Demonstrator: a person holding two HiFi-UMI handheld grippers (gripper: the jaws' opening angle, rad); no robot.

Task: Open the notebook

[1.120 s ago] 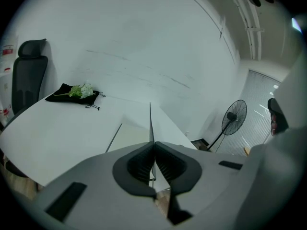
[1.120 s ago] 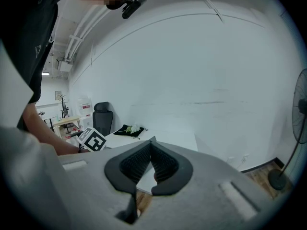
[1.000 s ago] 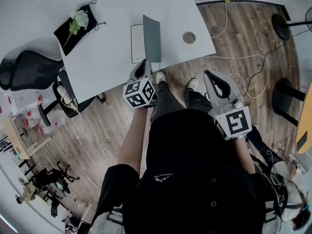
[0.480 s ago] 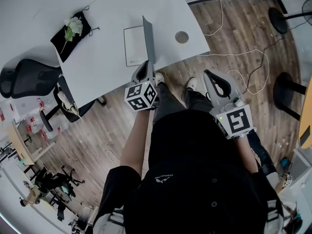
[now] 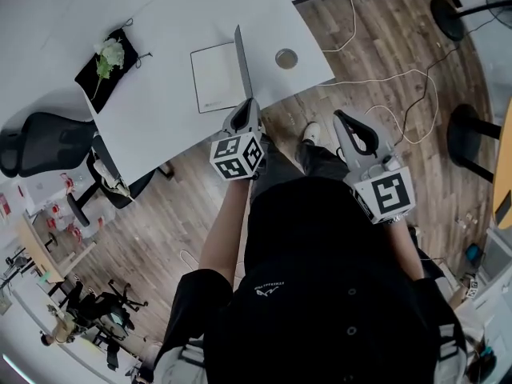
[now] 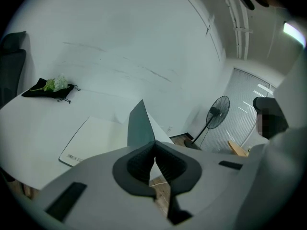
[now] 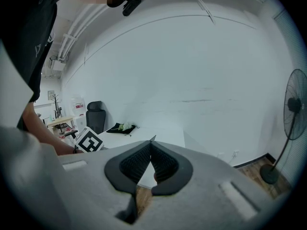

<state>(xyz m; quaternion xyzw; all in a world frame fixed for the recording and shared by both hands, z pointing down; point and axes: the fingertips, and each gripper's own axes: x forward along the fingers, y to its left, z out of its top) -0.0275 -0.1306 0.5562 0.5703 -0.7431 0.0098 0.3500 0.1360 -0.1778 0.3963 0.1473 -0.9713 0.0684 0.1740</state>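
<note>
Wood-plank floor (image 5: 160, 214) showed beyond the near edge of the white worktop (image 5: 160, 110). The left claw (image 5: 242, 109) was clamped on the near corner of the cover of a thin grey-green notebook (image 5: 239, 58), and that corner was hidden between its pads. The cover stood nearly upright and appeared edge-on in the head view, its long axis running away from the person. The white page (image 5: 213, 77) lay flat on the worktop to its left. The right claw (image 5: 339, 120) hung over the floor, jaws together on nothing.
</note>
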